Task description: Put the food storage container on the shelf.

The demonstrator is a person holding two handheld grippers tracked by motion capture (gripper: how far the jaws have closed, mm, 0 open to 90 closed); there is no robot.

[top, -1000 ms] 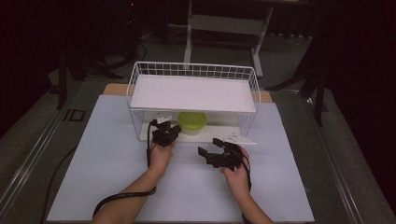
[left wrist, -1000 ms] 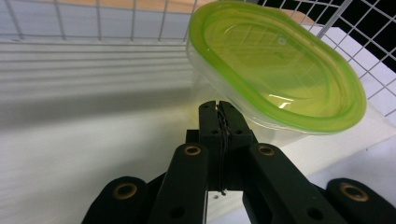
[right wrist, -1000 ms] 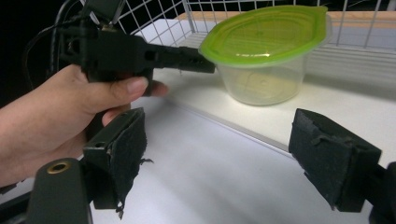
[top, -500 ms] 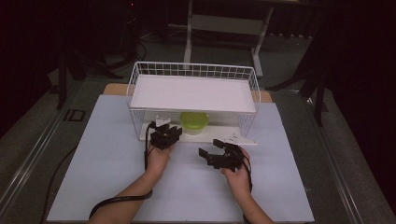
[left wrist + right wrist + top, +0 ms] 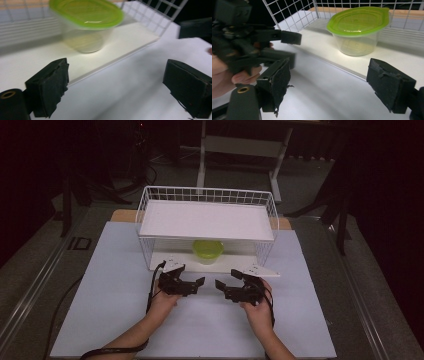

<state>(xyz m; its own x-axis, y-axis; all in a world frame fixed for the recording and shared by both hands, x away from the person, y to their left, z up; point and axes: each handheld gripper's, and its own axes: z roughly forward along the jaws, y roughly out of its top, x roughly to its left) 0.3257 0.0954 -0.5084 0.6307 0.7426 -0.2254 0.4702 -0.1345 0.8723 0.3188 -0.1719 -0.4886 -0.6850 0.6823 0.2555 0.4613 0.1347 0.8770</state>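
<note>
Fingers of left gripper (image 5: 196,284) have just been opening, nothing btwn them; right gripper (image 5: 223,287) fingers spread wide, empty. Green-lidded container (image 5: 208,251) sits inside wire rack (image 5: 150,255), lower shelf, just behind both grippers.

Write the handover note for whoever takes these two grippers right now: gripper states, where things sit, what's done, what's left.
Left gripper: its jaws have just been opening and now stand wide, nothing between them, on the table in front of the rack.
Right gripper: open, empty, facing the left one.
Green-lidded container: upright, lid on, on the lower shelf of the white wire rack, under its upper shelf; neither gripper touches it.
Done: container looks placed on the shelf and let go.
Left: probably just drawing both grippers back over the white table.
</note>
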